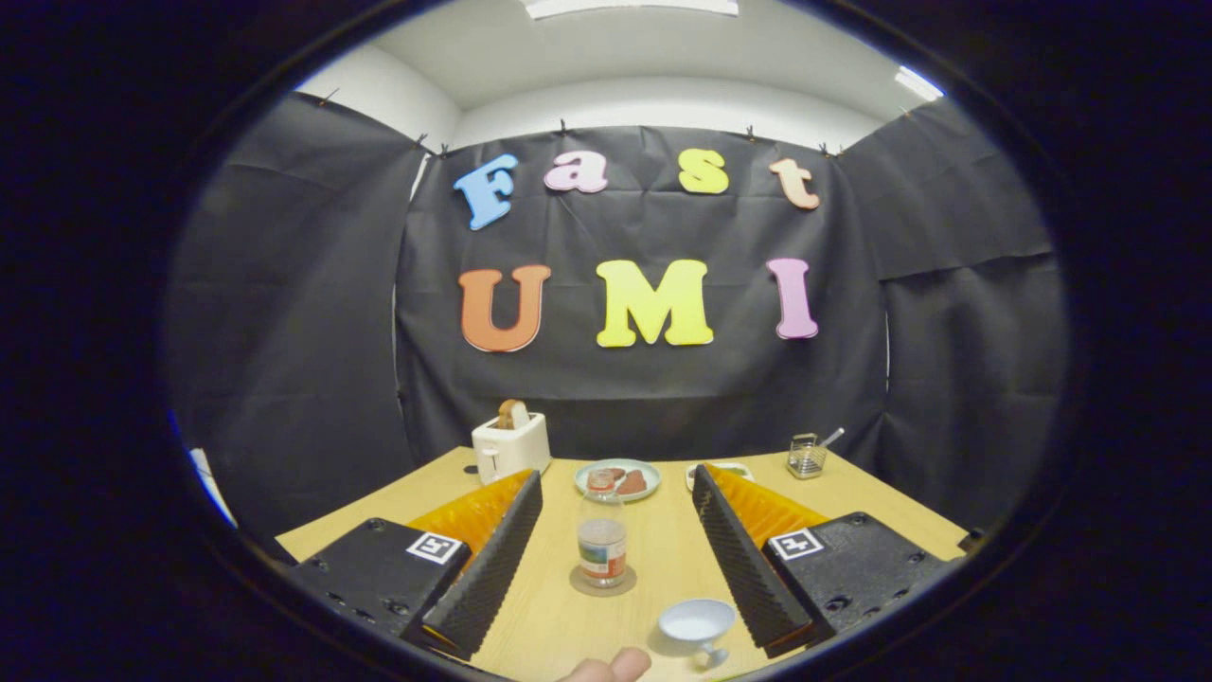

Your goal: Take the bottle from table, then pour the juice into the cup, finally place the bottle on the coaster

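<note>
On the table (663,568), bottle (602,535) upright on the coaster (603,581), free of the hand-held gripper (615,516).
Hand-held gripper fingers spread wide apart, nothing clamped; bottle stands between them, touching neither. Cup (697,627) sits on the table nearer the camera than the bottle, just inside the right finger, a fingertip (617,665) of a person showing beside it. Beyond the bottle: a plate (618,478) with food, a second small dish (720,471), a toaster (510,445) with a slice in it off to the left, a wire holder (807,457) with a utensil off to the right.
</note>
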Action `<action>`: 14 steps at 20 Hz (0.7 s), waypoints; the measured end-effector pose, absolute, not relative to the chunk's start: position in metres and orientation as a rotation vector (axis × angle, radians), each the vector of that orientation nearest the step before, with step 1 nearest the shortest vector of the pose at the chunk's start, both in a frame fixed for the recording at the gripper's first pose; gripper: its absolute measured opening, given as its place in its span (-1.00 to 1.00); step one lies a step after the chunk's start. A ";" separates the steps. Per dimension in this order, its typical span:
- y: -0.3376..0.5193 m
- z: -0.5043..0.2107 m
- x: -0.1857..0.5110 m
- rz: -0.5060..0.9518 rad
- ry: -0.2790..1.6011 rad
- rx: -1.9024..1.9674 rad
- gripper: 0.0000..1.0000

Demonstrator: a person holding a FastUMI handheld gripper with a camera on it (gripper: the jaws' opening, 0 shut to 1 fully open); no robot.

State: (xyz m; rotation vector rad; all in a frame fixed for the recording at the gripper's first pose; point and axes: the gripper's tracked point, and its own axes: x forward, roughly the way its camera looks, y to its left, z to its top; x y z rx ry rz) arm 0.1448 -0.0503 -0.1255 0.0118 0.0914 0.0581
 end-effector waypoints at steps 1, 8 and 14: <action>-0.050 -0.125 0.136 0.053 0.112 0.013 1.00; -0.056 -0.094 0.086 -0.012 0.092 -0.035 1.00; -0.073 -0.063 0.066 -0.043 0.089 -0.012 1.00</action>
